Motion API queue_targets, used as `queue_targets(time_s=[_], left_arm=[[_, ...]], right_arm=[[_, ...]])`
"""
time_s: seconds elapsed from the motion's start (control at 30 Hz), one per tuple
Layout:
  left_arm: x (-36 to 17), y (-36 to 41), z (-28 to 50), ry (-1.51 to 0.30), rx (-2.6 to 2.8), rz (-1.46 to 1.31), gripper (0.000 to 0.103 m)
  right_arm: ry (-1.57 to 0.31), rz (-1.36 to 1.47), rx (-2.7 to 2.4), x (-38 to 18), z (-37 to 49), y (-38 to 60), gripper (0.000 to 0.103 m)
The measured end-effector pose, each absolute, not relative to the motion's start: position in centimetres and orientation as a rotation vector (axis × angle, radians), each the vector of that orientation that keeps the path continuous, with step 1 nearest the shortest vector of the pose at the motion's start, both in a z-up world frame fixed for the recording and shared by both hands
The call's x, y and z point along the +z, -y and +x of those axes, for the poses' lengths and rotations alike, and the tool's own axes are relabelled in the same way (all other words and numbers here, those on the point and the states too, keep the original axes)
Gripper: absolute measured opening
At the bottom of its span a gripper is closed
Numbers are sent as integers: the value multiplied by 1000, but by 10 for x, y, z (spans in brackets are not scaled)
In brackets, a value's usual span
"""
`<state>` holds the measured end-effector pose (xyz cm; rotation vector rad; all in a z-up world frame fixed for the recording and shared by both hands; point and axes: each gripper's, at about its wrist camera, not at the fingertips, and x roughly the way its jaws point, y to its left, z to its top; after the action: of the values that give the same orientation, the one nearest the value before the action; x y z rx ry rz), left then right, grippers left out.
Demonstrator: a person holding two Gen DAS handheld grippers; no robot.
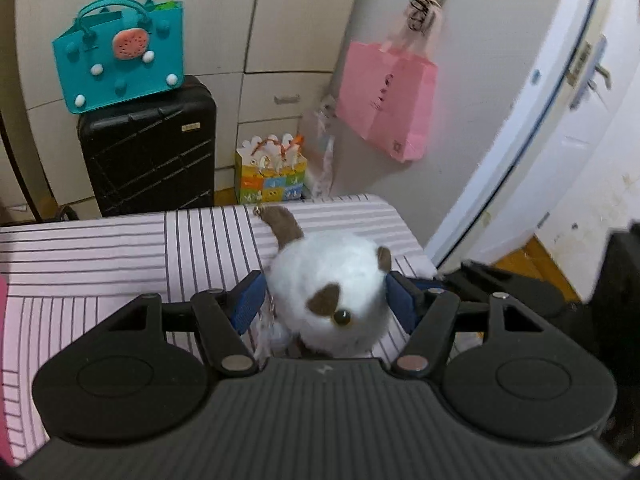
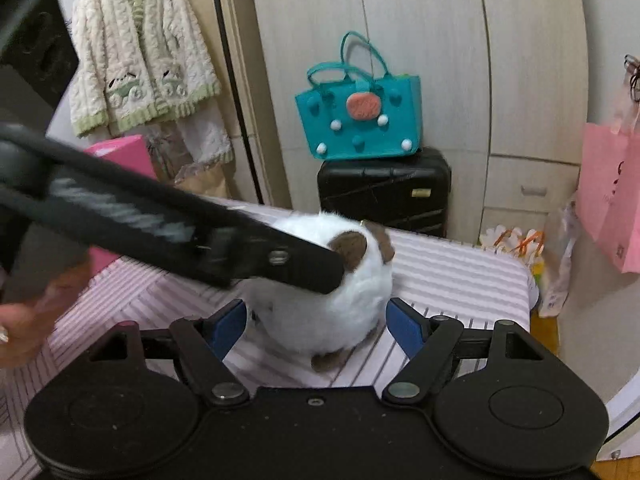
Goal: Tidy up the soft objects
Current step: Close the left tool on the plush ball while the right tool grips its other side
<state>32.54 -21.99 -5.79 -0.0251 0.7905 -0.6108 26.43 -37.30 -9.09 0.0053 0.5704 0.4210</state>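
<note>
The plush [image 1: 328, 292] — a white cat-like toy with brown ears and tail — is seen near the bed's [image 1: 100, 264] far corner, at about 12 o'clock from each camera. In the left wrist view it is bracketed by the left gripper [image 1: 326, 302]: the blue pads [image 1: 249, 300] lie against its fur at 9 and 3 o'clock, so it is judged to be clasped there, probably at the head, since an eye is turned toward the lens. Such a wide, soft grip suits a toy that would deform if squeezed hard.

In the right wrist view the right gripper [image 2: 316, 330] is spread around the plush's lower body, with a gap visible at each pad — released, nothing grasped. The left gripper's black finger is seen crossing from 9 o'clock and ending on the fur. Whether the toy is resting on the striped sheet or is slightly lifted cannot be told.

A teal bag [image 1: 120, 60] is set on a black suitcase [image 1: 152, 160] at 11 o'clock — a plausible container for soft things, though that is only a guess.
</note>
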Motion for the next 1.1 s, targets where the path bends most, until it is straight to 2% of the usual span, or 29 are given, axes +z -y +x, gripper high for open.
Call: queue_targets(time_s=[0.1,0.37,0.67,1.1], left_arm=[[-59,222,335,-786,-600,-78,62],[-65,218,337,-800,-602,-115,59],[-57,210,318,-815,-640,-154,55],[-31,154,231,-782,-667,-237,56]], right_arm=[[-563,-8,413,-90,267,366,80],[-557,-54,354,-94,259,357,66],[-566,-26,322,-75,227,347,65],[-538,-29,353,-48,146,298,66]])
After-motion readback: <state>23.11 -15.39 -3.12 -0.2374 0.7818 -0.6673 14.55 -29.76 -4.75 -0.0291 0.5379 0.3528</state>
